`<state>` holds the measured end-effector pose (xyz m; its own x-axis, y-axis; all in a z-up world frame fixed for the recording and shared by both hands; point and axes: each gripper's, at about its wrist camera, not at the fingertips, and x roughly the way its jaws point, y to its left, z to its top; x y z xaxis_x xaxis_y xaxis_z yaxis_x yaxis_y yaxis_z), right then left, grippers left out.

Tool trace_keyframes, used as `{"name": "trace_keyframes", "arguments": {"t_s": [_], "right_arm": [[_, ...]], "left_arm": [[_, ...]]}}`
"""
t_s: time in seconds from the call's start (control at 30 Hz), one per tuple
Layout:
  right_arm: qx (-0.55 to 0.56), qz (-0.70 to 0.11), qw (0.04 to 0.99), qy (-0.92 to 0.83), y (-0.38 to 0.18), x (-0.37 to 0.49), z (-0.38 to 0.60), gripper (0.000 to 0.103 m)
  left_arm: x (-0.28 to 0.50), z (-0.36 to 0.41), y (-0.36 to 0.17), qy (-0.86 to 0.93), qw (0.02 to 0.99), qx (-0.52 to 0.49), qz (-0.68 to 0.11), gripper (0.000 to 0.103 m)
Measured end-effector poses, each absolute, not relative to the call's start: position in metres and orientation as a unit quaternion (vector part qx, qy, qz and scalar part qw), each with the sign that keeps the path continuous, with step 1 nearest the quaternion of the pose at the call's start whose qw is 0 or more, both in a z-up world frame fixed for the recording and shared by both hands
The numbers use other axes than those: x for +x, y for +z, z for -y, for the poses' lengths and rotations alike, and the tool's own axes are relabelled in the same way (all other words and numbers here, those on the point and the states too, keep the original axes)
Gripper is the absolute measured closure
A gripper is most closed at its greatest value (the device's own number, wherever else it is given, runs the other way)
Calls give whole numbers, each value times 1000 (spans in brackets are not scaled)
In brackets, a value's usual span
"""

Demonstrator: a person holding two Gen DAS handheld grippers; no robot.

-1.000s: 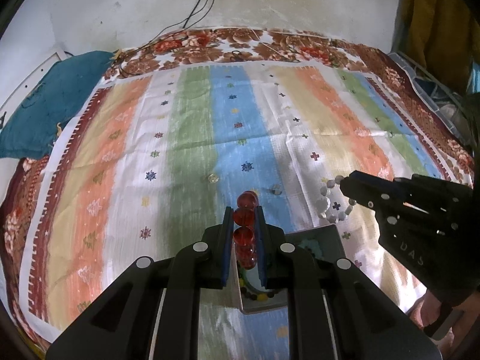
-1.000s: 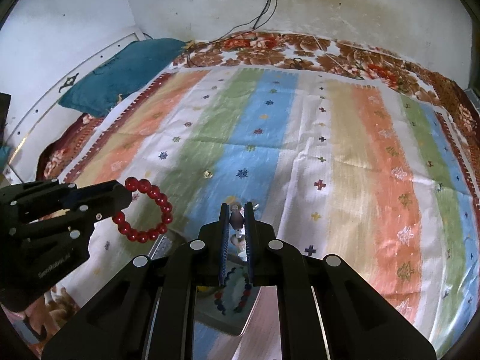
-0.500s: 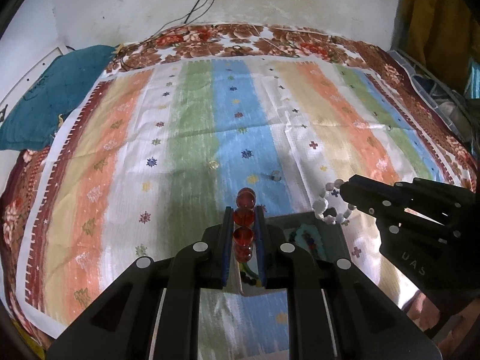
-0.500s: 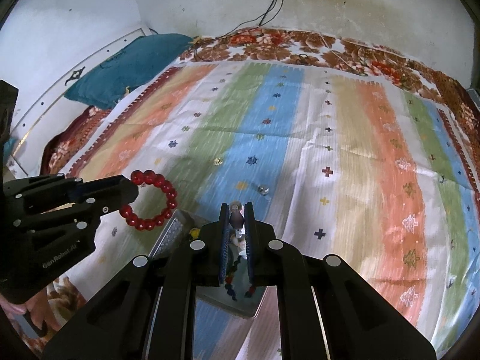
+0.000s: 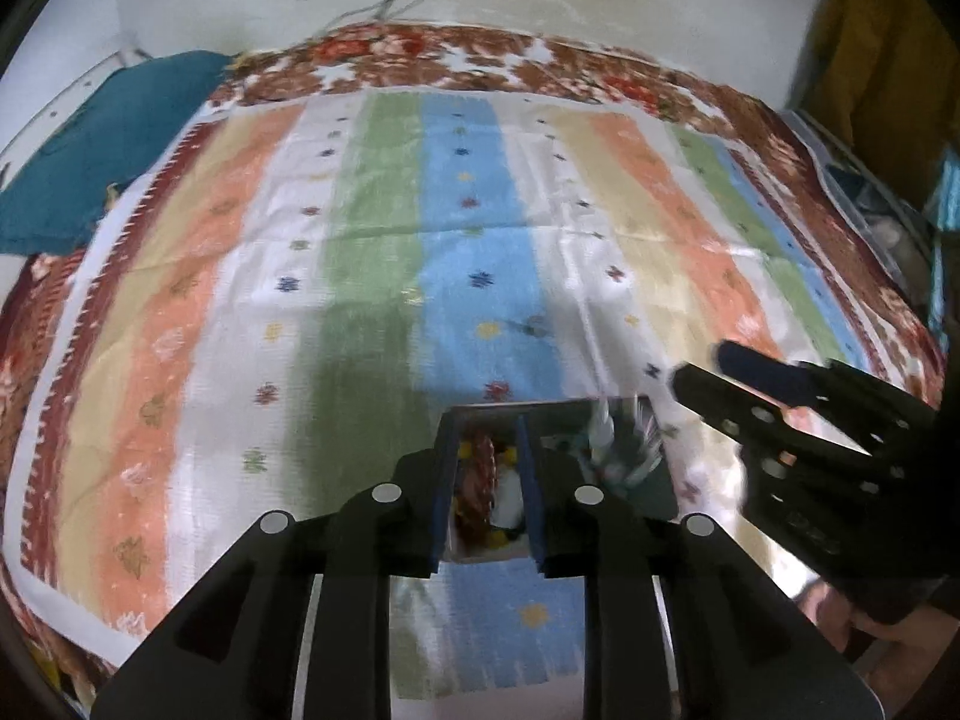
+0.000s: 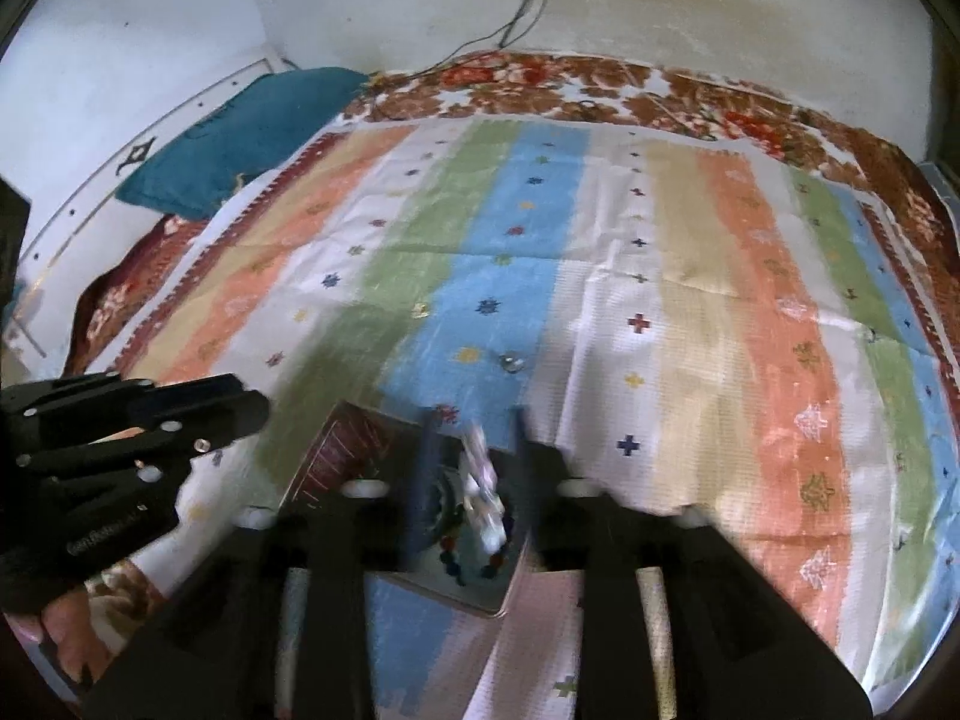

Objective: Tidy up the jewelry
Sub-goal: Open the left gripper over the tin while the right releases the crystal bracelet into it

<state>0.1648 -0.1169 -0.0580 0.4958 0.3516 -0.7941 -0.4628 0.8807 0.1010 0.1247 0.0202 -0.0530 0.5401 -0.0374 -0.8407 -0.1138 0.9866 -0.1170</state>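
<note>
Over the box [image 5: 654, 483] on the bed, both grippers, left gripper [image 5: 487, 483] and right gripper [image 6: 471, 483], have jaws apart, bracelets blurred below.

1. Red bracelet [image 5: 477, 480] smeared by motion between the left gripper [image 5: 487, 480] fingers, beads not countable.
2. White bracelet [image 6: 483, 492] just a pale streak inside the right gripper [image 6: 474, 480].
3. Box [image 5: 660, 492] mostly hidden behind both grippers, compartments unreadable.
4. Small trinket [image 6: 512, 362] on cloth too tiny to identify.

Box [image 5: 558, 408] is set on bedspread [image 5: 372, 276], bracelets [image 5: 477, 480] seen inside; pillow [image 5: 114, 150] is placed far left on bed.
</note>
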Motion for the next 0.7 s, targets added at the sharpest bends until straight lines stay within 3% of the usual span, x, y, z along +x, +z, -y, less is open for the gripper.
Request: {"name": "trace_keyframes", "arguments": {"t_s": [0.2,0.5,0.7], "right_arm": [[-61,-452,860,228,-63,172,119,57],[-62,-473,851,219,-75,194,114,44],[-63,-497,836,222,-91,214,105,44]], "left_arm": [[130,-36,-59,42,869,-99,-483,61],[158,-47,-69,62,859,-100,-498,50],[169,-47,-61,73,868,-88,-484,45]]}}
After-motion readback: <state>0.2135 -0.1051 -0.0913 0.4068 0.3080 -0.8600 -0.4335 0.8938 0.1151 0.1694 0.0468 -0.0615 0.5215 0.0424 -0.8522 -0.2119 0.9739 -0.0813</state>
